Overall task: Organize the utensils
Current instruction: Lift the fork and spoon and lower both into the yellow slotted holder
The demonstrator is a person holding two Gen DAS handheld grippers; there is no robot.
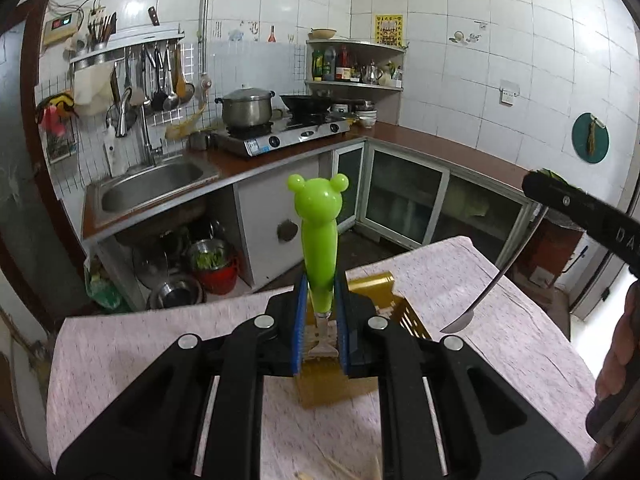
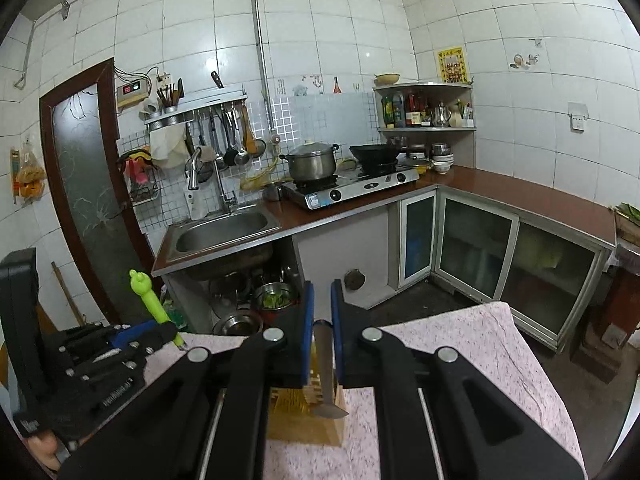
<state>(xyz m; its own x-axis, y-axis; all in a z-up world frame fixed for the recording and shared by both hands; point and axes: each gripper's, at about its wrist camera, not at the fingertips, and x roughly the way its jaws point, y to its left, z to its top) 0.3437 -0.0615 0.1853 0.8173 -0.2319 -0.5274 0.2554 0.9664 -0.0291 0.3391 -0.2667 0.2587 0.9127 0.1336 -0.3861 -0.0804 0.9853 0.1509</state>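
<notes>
- Left wrist view: the left gripper (image 1: 320, 320) is clamped on a fork (image 1: 319, 240), its glossy green plastic handle moulded as a bear head pointing up, the metal tines down between the blue ribbed pads.
- The fork hangs over the yellow slotted holder (image 1: 408, 322), which sits on the pink speckled cloth (image 1: 140, 344) near the table's far edge. To do this well, I judge the tines should go straight down into one slot.
- Right wrist view: the right gripper (image 2: 322, 344) pinches a knife (image 2: 326, 380), its smooth steel blade pointing down over the holder (image 2: 296, 404).
- Lower one utensil at a time, so the two do not collide.
</notes>
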